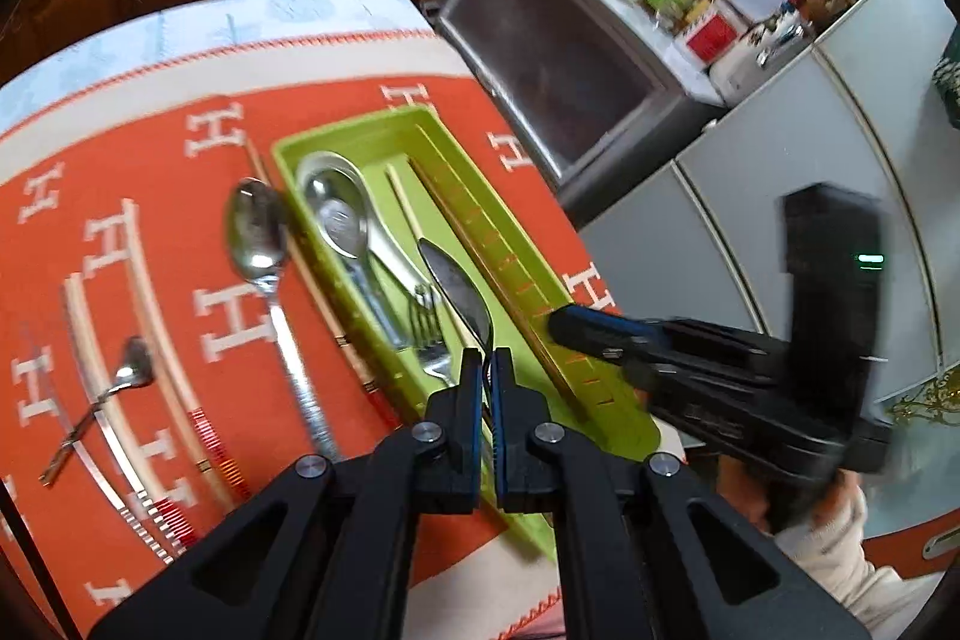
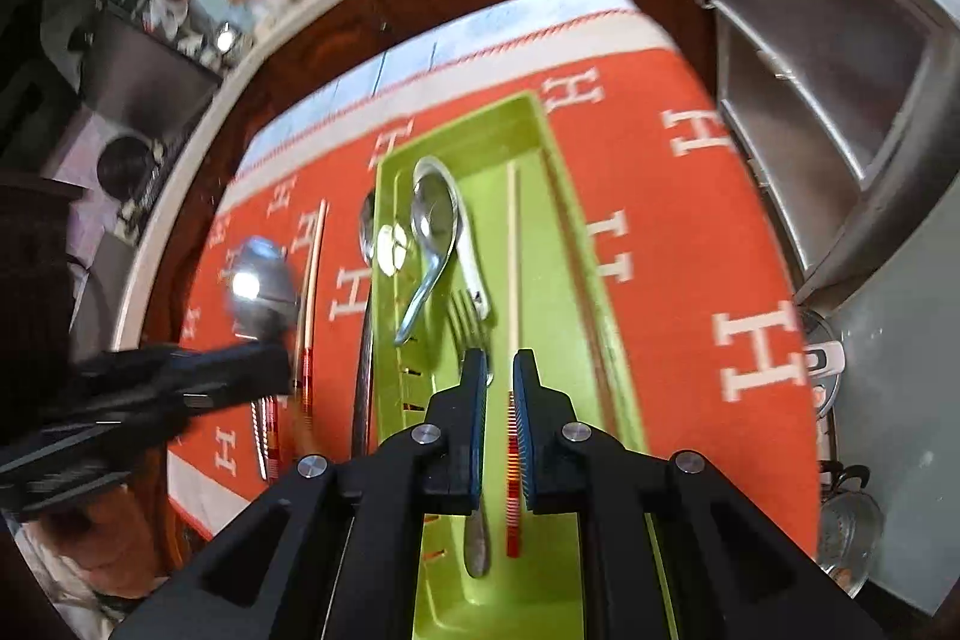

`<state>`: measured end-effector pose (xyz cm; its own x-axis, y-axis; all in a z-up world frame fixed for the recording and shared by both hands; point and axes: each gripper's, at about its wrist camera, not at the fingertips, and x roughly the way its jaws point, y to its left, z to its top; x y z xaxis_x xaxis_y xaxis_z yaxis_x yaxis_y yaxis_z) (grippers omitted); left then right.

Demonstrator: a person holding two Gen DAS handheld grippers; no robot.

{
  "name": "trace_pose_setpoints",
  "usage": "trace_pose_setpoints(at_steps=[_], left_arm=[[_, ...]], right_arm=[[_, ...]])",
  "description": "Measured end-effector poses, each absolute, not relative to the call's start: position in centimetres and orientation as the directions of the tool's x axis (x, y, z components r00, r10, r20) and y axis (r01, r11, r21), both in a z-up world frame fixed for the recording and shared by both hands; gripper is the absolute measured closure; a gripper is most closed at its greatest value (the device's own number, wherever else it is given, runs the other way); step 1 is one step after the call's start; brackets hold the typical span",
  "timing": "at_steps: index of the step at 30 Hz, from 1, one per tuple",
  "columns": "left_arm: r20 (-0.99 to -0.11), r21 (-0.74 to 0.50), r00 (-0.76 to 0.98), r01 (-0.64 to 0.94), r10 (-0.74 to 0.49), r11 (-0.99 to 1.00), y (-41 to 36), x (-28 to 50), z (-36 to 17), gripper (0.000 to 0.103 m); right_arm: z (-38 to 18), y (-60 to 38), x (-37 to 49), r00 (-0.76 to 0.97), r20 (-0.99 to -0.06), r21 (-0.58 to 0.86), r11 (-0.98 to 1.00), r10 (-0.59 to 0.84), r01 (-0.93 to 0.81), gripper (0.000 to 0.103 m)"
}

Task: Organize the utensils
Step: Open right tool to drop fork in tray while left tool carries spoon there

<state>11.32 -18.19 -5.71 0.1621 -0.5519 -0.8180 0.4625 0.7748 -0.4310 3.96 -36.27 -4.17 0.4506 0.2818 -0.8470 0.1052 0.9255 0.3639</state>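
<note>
A green utensil tray [image 1: 606, 400] lies on an orange placemat [image 1: 150, 160]; it also shows in the right wrist view [image 2: 540, 124]. It holds soup spoons [image 1: 336, 214], a fork [image 1: 429, 334] and chopsticks [image 2: 513, 250]. My left gripper [image 1: 487, 358] is shut on a metal spoon [image 1: 456, 289], held above the tray; the spoon shows blurred at left in the right wrist view [image 2: 261, 286]. My right gripper [image 2: 500, 361] is open and empty, hovering over the tray's near end. It appears from the side in the left wrist view [image 1: 576, 325].
On the placemat left of the tray lie a large spoon [image 1: 258, 238], a small spoon [image 1: 129, 370] and several chopsticks [image 1: 150, 340]. A steel cabinet [image 1: 558, 70] and counter stand beyond the table. A steel rack [image 2: 828, 70] is at right.
</note>
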Motion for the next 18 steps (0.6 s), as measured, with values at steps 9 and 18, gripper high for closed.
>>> trace_pose_setpoints(at_steps=[9, 18], left_arm=[[-0.891, -0.334, 0.127, 0.468, -0.437, 0.818, -20.7, 10.9, -9.8, 0.091], [-0.872, -0.258, 0.289, 0.413, -0.394, 0.874, -16.4, 9.4, -6.0, 0.057]], right_arm=[[-4.4, -37.6, 2.4, 0.435, -0.859, 0.348, 0.931, 0.268, 0.113, 0.093], [-4.3, -35.4, 2.3, 0.443, -0.842, 0.367, 0.928, 0.307, 0.055, 0.091]])
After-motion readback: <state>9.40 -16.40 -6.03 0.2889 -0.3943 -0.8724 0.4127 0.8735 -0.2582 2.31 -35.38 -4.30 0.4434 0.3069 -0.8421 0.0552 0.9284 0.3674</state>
